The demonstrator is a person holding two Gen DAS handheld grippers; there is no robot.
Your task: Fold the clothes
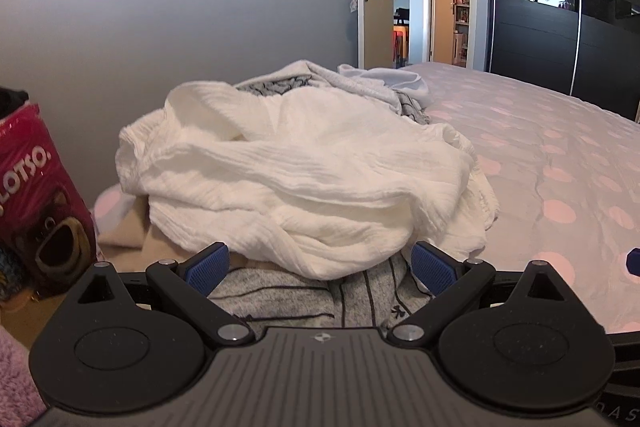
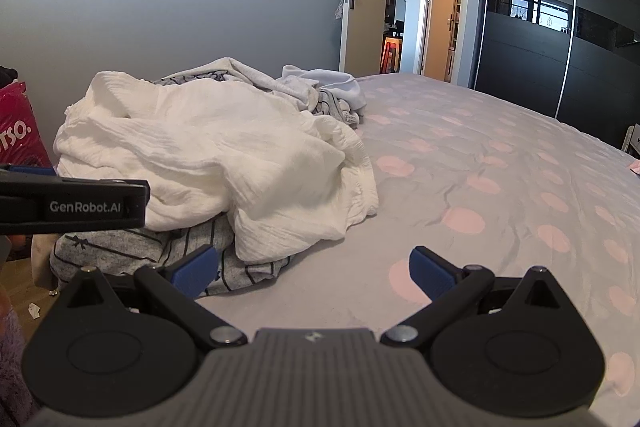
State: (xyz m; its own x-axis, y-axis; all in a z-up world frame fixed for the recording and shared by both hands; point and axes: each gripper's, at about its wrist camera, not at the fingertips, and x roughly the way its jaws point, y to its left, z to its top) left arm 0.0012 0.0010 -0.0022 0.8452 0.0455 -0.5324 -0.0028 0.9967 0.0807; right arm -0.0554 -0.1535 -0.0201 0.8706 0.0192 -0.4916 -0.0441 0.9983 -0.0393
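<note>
Left gripper (image 1: 320, 263): black linkage arms, blue ribbed pads, jaws spread wide, nothing between them. It hovers low at the near edge of the pile, pads either side of the grey striped knit garment (image 1: 280, 295); contact not discernible. Right gripper (image 2: 314, 269): same build, jaws equally released, empty, over bare bedsheet just right of the pile; its left pad (image 2: 196, 267) overlaps the striped hem in view.

Left to right:
- Pink glossy bag with cartoon bear and "LOTSO" print (image 1: 36, 203), standing beside the bed at far left.
- Clothes pile on the left part of the bed. Top layer: white crinkled gauze-like garment (image 1: 296, 171), bunched with deep soft folds, long axis running roughly left-right across the view, one lobe drooping toward the left gripper. Under it: the grey heathered knit with thin dark stripes and small bow motifs. Behind: grey-and-black patterned fabric (image 1: 276, 85) and a pale blue soft garment (image 1: 384, 79) at the far right end of the pile.
- Pale grey bedsheet with pink polka dots (image 2: 500, 211), lightly wrinkled, bare right of the pile.
- Open wooden door (image 2: 364, 7), then dark glossy sliding wardrobe (image 2: 528, 27) at far right.

Right wrist view also shows the left gripper's side, marked "GenRobot.AI", at the pile's left edge.
</note>
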